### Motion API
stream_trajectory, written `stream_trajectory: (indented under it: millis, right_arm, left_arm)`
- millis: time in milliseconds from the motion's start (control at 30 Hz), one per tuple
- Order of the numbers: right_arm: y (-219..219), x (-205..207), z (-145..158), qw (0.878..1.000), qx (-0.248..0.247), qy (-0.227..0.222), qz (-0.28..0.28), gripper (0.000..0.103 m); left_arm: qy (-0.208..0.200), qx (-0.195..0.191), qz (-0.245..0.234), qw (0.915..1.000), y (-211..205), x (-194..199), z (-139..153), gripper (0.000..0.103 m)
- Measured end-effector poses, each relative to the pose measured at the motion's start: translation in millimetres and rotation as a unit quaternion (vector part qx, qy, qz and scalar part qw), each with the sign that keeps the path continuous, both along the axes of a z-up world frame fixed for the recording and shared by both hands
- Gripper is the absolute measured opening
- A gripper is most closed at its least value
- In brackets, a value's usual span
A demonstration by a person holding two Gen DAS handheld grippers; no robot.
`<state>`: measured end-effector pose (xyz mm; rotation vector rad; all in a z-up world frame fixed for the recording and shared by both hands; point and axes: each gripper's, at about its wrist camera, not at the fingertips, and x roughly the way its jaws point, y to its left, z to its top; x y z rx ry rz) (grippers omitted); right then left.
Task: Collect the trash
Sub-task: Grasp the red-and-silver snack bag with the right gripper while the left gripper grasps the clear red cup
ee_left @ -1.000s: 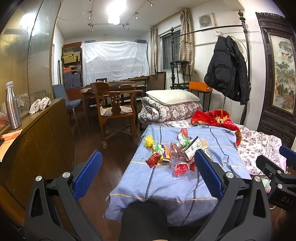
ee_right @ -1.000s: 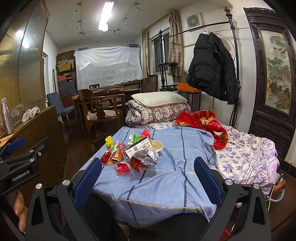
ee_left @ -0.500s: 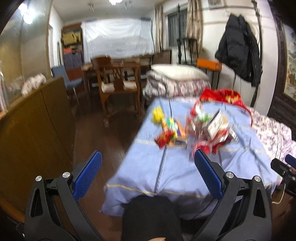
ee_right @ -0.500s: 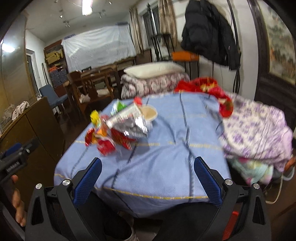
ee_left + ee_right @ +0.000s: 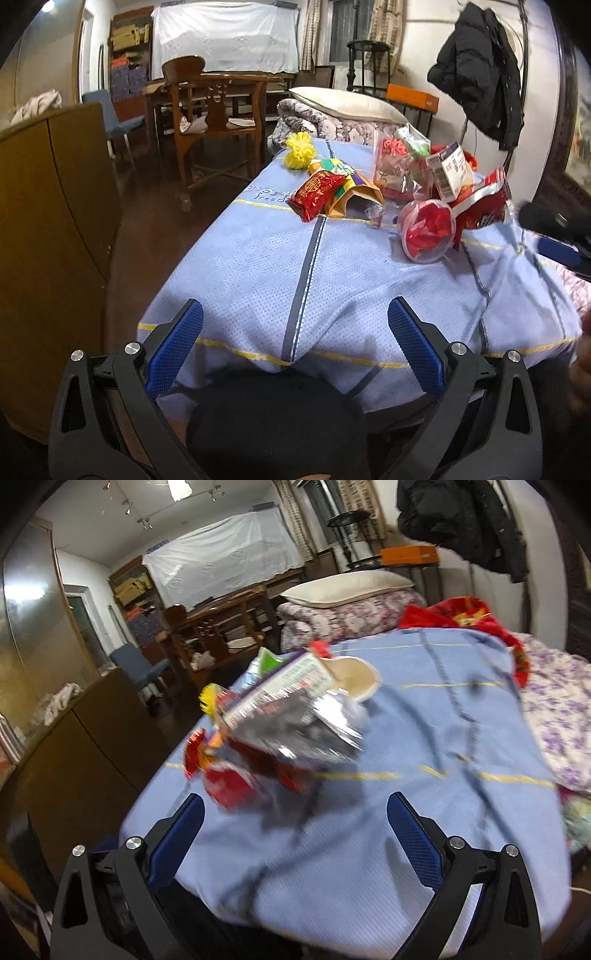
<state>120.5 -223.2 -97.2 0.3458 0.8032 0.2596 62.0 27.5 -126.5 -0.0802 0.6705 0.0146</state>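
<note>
A light-blue quilted blanket (image 5: 258, 266) covers the bed, a dark wooden chair (image 5: 210, 110) and a long wooden cabinet (image 5: 48, 192) beside it. The heap of crinkled snack wrappers (image 5: 399, 184) lies on the blanket's far half. Left gripper (image 5: 295, 345) and right gripper (image 5: 295, 827) hover at the near edge, jaws wide apart, empty.

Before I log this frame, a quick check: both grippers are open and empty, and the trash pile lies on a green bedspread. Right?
Not quite: the bedspread is light blue, not green, as the left wrist view shows clearly. The rest holds: the left gripper and the right gripper have their jaws wide apart with nothing between them, and the trash pile lies on that bedspread.
</note>
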Motion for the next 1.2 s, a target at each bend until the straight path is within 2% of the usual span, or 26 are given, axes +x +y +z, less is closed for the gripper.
stream_trajectory:
  millis: [167, 200, 233, 267, 300, 333, 400, 533, 633, 767, 867, 933, 1067, 1200]
  right_arm:
    - [8, 39, -6, 1.0, -0.004, 0.0, -0.018, 0.097]
    - [6, 42, -7, 1.0, -0.003, 0.0, -0.023, 0.091]
    - [1, 44, -9, 1.0, 0.006, -0.005, -0.028, 0.07]
    - [-3, 43, -10, 0.999, 0.018, -0.009, -0.027, 0.057]
    - [-9, 43, -12, 0.999, 0.029, -0.01, -0.026, 0.027]
    - [-18, 42, -15, 0.999, 0.04, -0.006, -0.026, 0.014]
    - [-38, 34, -17, 0.997, 0.064, 0.001, -0.031, 0.014]
    - [-67, 10, -13, 0.998, 0.045, -0.006, -0.039, 0.014]
    - [-83, -8, -8, 0.999, 0.024, -0.011, -0.048, 0.014]
    - [-99, -23, -9, 0.998, 0.034, -0.013, -0.059, 0.014]
    - [-100, -23, -10, 0.998, 0.039, -0.012, -0.054, 0.014]
    - [-98, -24, -9, 0.998, 0.046, -0.017, -0.05, 0.014]
    - [-93, -22, -11, 0.998, 0.036, -0.018, -0.042, 0.016]
    - [-92, -20, -17, 0.998, 0.044, -0.012, -0.038, 0.016]
  left_arm:
    - [0.027, -0.013, -0.01, 0.9995, 0, 6, -7, 0.096]
    - [0.03, -0.013, -0.011, 0.9994, -1, 8, -9, 0.096]
    - [0.035, -0.014, -0.012, 0.9992, -1, 10, -10, 0.096]
    - [0.043, -0.018, -0.014, 0.9988, 0, 12, -11, 0.096]
    - [0.048, -0.023, -0.015, 0.9984, 2, 13, -12, 0.096]
    - [0.052, -0.031, -0.016, 0.998, 4, 15, -13, 0.096]
    - [0.057, -0.048, -0.015, 0.9971, 9, 16, -15, 0.096]
    - [0.053, -0.073, -0.012, 0.9958, 14, 13, -15, 0.096]
    - [0.04, -0.057, -0.017, 0.9975, 8, 12, -8, 0.096]
    - [0.021, -0.037, -0.031, 0.9986, 1, 25, 5, 0.096]
    - [0.003, -0.034, -0.029, 0.999, 5, 46, 17, 0.096]
    - [0.003, -0.024, -0.002, 0.9997, 14, 63, 17, 0.096]
    - [0.025, -0.08, -0.006, 0.9964, 38, 96, 12, 0.096]
    - [0.026, -0.074, -0.012, 0.9968, 39, 116, 11, 0.096]
